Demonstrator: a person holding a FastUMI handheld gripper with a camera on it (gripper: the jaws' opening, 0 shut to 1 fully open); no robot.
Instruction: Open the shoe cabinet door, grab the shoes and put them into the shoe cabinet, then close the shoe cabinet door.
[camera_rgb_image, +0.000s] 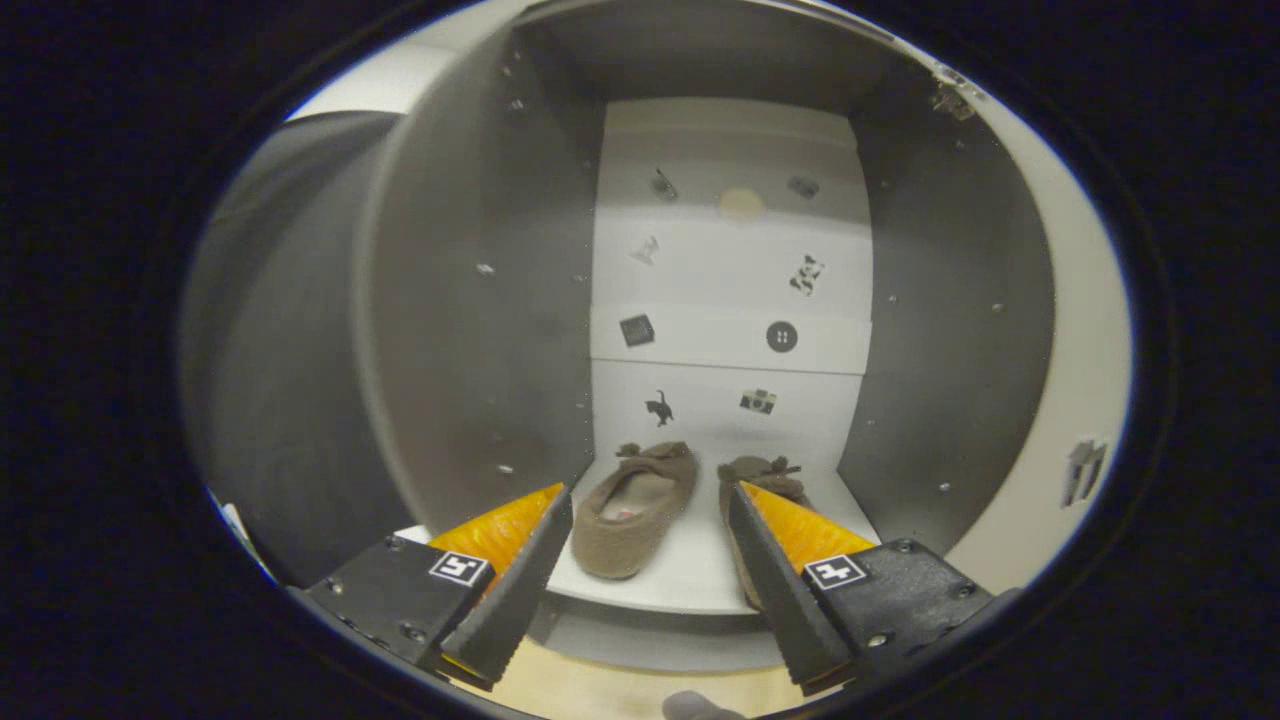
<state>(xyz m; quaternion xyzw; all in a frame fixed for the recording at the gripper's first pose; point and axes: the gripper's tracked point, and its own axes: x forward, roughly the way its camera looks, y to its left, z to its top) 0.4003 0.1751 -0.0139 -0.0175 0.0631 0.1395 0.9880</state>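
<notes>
Shoes (640, 505) are sitting side by side on the cabinet (470, 300) shelf, just beyond the tongs (650, 560), which are hanging open and empty. Soft and light-looking; likely best pinched at the heel rim.

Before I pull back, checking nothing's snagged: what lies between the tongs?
In the gripper view, the open tongs frame one brown slipper on the cabinet shelf; neither finger touches it.
</notes>
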